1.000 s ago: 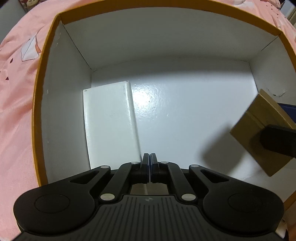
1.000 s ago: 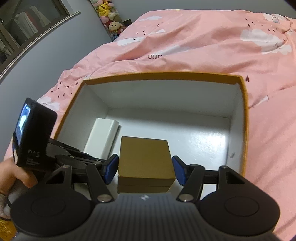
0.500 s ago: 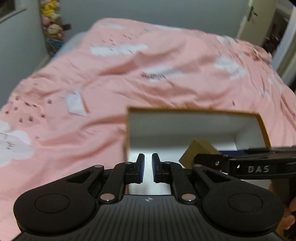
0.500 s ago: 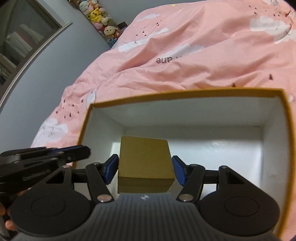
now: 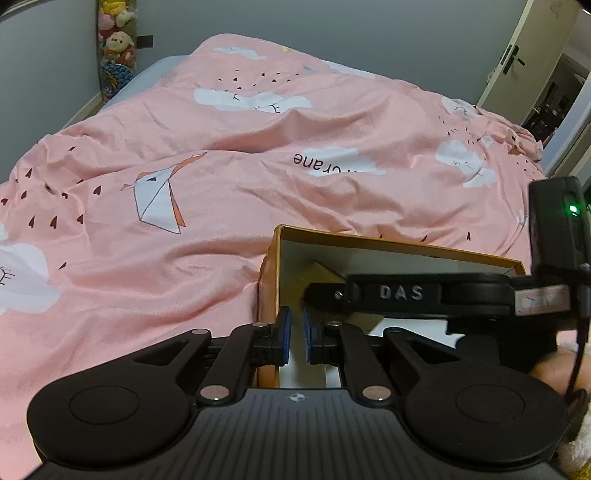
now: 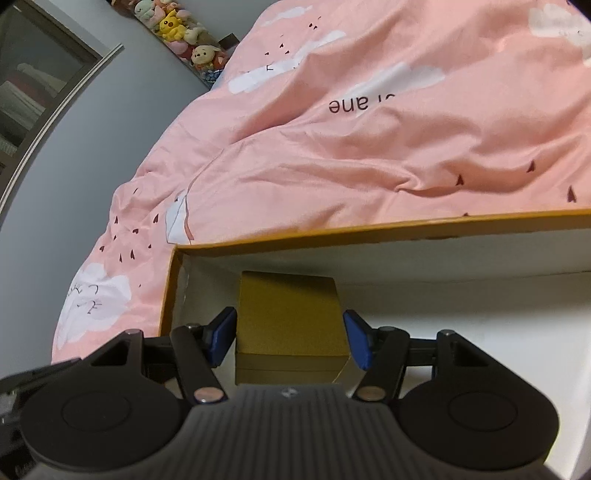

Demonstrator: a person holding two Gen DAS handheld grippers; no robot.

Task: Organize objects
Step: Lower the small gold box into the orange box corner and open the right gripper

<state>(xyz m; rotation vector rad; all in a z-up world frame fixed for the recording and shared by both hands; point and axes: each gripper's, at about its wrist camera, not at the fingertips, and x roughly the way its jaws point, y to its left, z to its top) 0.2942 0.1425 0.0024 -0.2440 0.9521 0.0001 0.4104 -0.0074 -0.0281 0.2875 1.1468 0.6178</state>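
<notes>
Your right gripper (image 6: 290, 338) clamps its blue pads on the small brown box (image 6: 290, 314), holding it inside the orange-rimmed white carton (image 6: 461, 223), near the carton's left wall. Your left gripper (image 5: 295, 334) holds nothing, its jaws parted by a narrow gap at the carton's near left corner. The carton sits on a rumpled pink duvet (image 5: 221, 184) (white clouds, small dark hearts, a paper crane print) that fills the bed. At the far left, stuffed toys (image 5: 116, 37) stand against the grey wall (image 5: 332, 29); at the far right, a door (image 5: 517, 59) stands open.
</notes>
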